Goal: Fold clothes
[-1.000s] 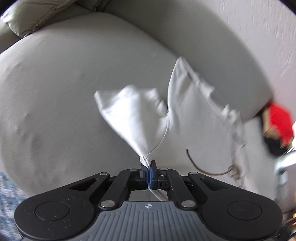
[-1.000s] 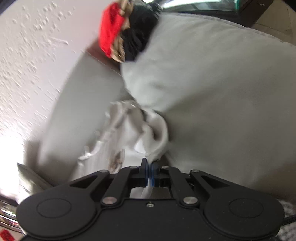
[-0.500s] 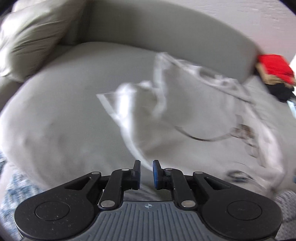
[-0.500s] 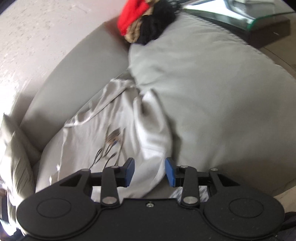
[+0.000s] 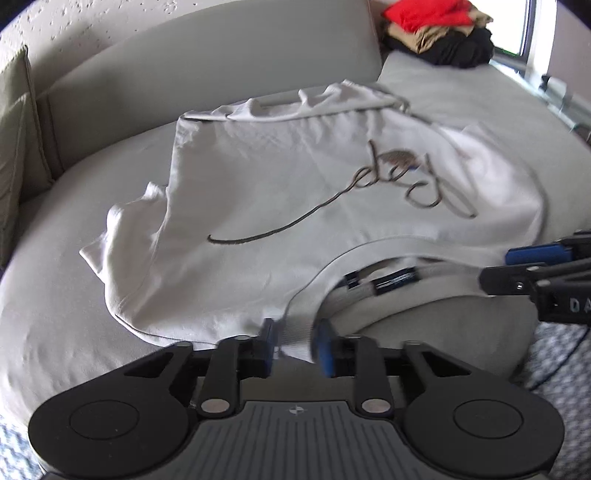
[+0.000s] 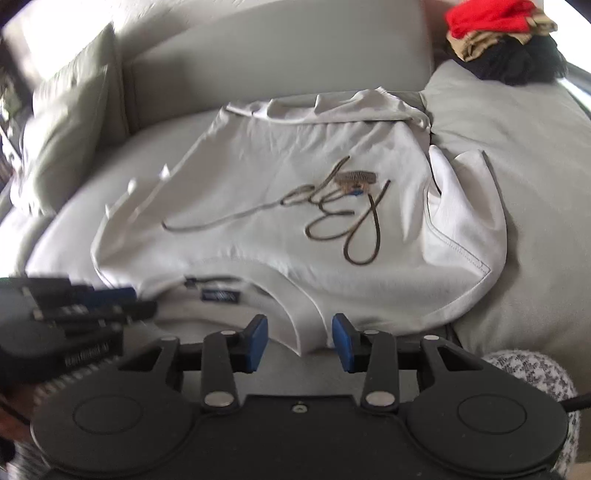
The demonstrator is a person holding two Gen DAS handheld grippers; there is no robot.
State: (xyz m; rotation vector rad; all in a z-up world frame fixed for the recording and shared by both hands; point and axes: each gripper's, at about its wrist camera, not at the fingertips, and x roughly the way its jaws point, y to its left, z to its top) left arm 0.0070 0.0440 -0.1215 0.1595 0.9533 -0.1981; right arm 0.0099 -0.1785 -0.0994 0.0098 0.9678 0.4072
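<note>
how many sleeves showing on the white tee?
2: one sleeve spread on the right cushion, the other sleeve bunched at the shirt's left side. Both claws are open at the collar.

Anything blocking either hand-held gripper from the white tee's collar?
Nothing visible. The tee lies spread on the sofa; the left hand-held gripper and right hand-held gripper are open, collar fabric between each one's fingers.

Surface: grey sofa (image 5: 66, 295), seat cushions with a backrest behind.
On the seat: white T-shirt (image 5: 295, 192) spread flat, print side up, collar at the near edge, far hem bunched against the backrest.
Left end: cushion (image 6: 70, 122) leaning against the backrest.
Far right corner: pile of clothes (image 5: 439, 33), red on top, tan and black beneath.
</note>
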